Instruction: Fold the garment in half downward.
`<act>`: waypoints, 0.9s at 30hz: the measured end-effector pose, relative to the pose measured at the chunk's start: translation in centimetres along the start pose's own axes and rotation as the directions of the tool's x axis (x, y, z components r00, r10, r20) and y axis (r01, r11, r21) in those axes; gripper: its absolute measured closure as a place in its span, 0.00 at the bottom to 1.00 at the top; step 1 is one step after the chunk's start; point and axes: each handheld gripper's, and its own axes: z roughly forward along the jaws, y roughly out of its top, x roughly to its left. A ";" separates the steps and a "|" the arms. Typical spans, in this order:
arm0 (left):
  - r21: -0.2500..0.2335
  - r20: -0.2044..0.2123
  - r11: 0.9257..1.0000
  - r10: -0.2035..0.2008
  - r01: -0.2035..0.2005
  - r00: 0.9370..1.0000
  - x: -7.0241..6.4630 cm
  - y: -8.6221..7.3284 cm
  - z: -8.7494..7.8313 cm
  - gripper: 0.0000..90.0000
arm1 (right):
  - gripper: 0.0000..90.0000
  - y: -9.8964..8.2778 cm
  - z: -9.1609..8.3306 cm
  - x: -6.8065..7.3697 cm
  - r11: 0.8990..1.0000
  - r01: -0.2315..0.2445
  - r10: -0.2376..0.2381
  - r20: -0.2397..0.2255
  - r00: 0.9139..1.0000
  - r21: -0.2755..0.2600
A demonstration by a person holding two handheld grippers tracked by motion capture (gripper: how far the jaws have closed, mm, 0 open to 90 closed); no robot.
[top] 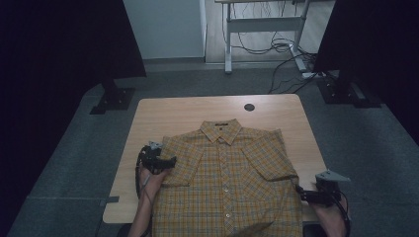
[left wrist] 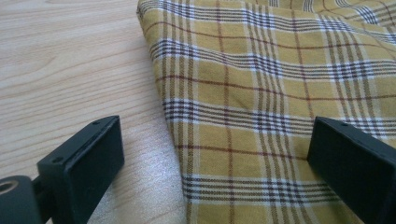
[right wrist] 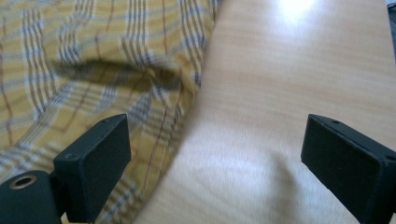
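A yellow plaid short-sleeved shirt (top: 227,177) lies flat, buttoned and collar away from me, on a light wooden table (top: 173,116). My left gripper (top: 169,161) is open at the shirt's left sleeve edge; in the left gripper view its jaws straddle the shirt's folded edge (left wrist: 243,107), one over bare wood. My right gripper (top: 302,193) is open at the shirt's right side near the table's right edge. The right gripper view shows the shirt's edge (right wrist: 93,84) by one jaw and bare table (right wrist: 280,93) by the other. Nothing is held.
A dark round grommet (top: 249,107) sits in the table near its far edge. Black stands (top: 112,96) rest on the grey carpet at both far corners. A desk frame with cables (top: 276,47) stands behind. The shirt's hem hangs over the near table edge.
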 end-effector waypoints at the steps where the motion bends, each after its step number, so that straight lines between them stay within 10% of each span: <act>1: 0.000 0.000 1.000 0.000 0.000 1.000 0.0 0.0 0.0 0.04 | 0.09 0.3 0.0 0.0 1.000 -0.002 0.002 -0.004 1.000 -0.005; 27: 0.001 -0.002 1.000 0.001 -0.001 1.000 -0.1 -0.1 -0.1 0.04 | 0.10 5.7 3.7 -0.8 1.000 0.002 -0.003 -0.058 0.998 -0.018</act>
